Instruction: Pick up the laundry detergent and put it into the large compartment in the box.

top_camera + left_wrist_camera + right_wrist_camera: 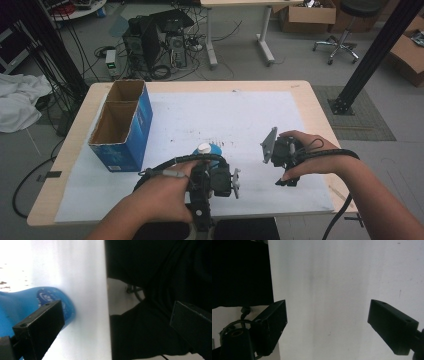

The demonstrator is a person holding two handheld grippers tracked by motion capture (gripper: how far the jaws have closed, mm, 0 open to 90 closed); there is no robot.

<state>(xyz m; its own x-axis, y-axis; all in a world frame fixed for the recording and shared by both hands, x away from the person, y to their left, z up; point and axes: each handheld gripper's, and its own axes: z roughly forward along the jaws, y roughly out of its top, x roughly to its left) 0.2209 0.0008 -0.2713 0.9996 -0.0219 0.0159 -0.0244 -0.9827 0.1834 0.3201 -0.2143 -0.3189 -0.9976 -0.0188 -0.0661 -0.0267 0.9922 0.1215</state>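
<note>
left gripper [115,322] spreading wide beside blue bottle [15,307] (white cap) | right gripper [328,325] hovering spread over white sheet [332,277], holding nothing

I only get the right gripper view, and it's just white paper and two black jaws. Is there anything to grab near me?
Observer: Not by you. The blue bottle lies on the white sheet, over by the left gripper.
Child: Is the left one holding it?
Observer: No. In the left gripper view its jaws stand wide apart, and the bottle sits beside one jaw, not between them.
Child: Does the bottle have a lid?
Observer: Yes, the high view shows a white cap on it.
Child: Where could it go?
Observer: Perhaps the blue cardboard box at the sheet's left edge; it has two open compartments.
</note>
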